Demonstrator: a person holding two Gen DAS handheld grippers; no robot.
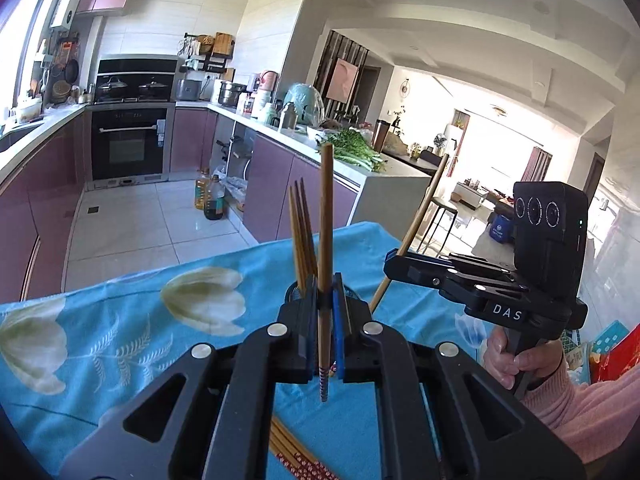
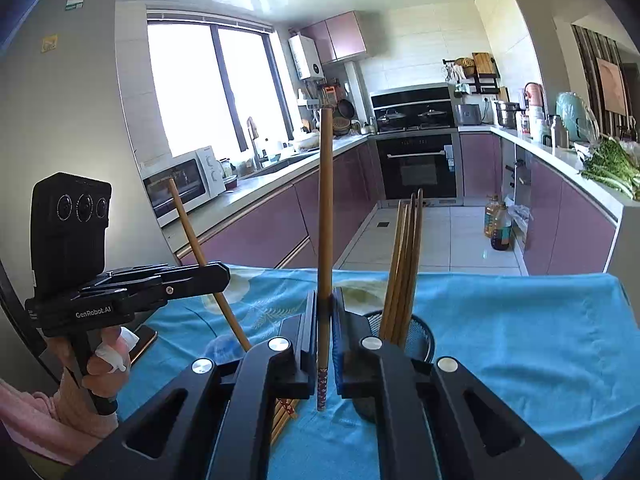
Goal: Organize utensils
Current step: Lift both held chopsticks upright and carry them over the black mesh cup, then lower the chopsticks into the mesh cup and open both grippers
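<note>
Sorting partly done. Left wrist view: several chopsticks in the holder [image 1: 301, 232] already stand upright at frame centre, just behind the left gripper [image 1: 327, 312]; the mesh holder [image 1: 294, 291] itself is mostly hidden by the jaws. The left gripper's jaws are pressed together on one chopstick [image 1: 326, 216], which runs near vertical through the pinch, plain end up, patterned end hanging below the jaws. Loose chopsticks [image 1: 292, 450] remain on the blue cloth [image 1: 120, 320] at bottom centre, so more is left to move. At right of frame the right gripper [image 1: 394, 258], held by a hand [image 1: 516, 360], pinches a second chopstick [image 1: 424, 212] that leans to the upper right.

Right wrist view: the right gripper [image 2: 325, 312] is clamped shut on its chopstick [image 2: 326, 200], upright at frame centre, patterned end below the jaws. The mesh holder [image 2: 420, 332] sits just right of and behind the jaws, with its bundle of chopsticks [image 2: 404, 264] standing in it. At left of frame the left gripper [image 2: 226, 276], in a hand [image 2: 106, 364], grips its own leaning chopstick [image 2: 192, 236]. A few loose chopsticks [image 2: 286, 412] show on the blue cloth [image 2: 520, 340] under the left jaw.

Judgement: both held sticks not yet in the holder, sit above and beside it; dropping them in comes next, then the leftover pile.
</note>
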